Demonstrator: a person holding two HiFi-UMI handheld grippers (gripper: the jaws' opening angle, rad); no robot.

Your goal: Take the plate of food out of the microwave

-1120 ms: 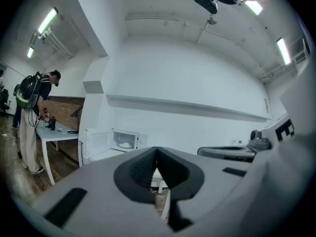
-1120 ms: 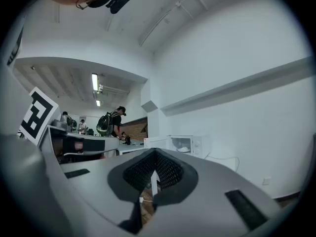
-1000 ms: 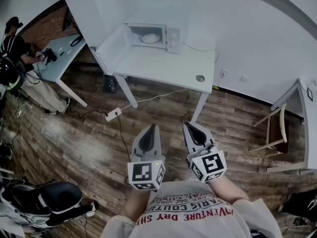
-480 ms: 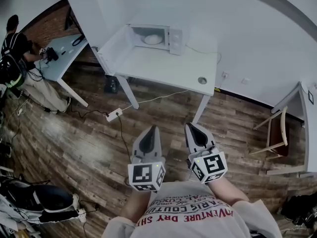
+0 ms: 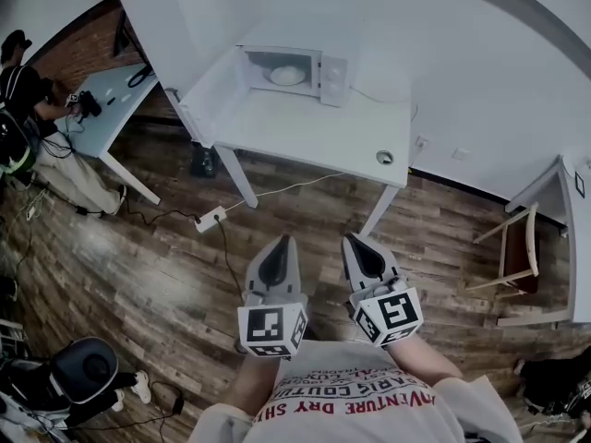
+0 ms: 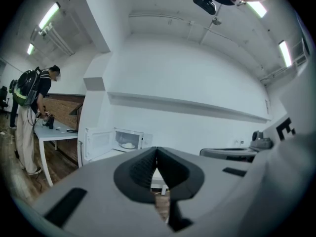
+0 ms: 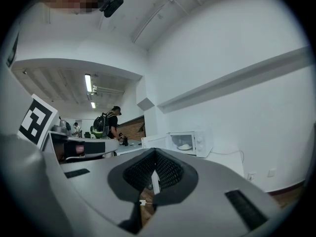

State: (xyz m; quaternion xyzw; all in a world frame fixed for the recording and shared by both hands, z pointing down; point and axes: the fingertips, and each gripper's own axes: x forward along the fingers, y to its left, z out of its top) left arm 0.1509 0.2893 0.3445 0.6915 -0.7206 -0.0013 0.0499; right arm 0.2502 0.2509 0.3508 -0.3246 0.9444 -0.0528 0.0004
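Note:
A white microwave stands at the back of a white table, its door swung open to the left. Inside lies a plate with pale food. The microwave also shows far off in the left gripper view and the right gripper view. My left gripper and right gripper are held side by side close to my body, over the wooden floor, well short of the table. Both have their jaws pressed together with nothing between them.
A small round thing lies near the table's right front corner. A cable and power strip lie on the floor in front of the table. A person with a backpack stands at a second table on the left. A wooden chair is on the right.
The table and microwave have come slightly nearer and shifted a little right in the head view. Both grippers keep their place before my body, still shut.

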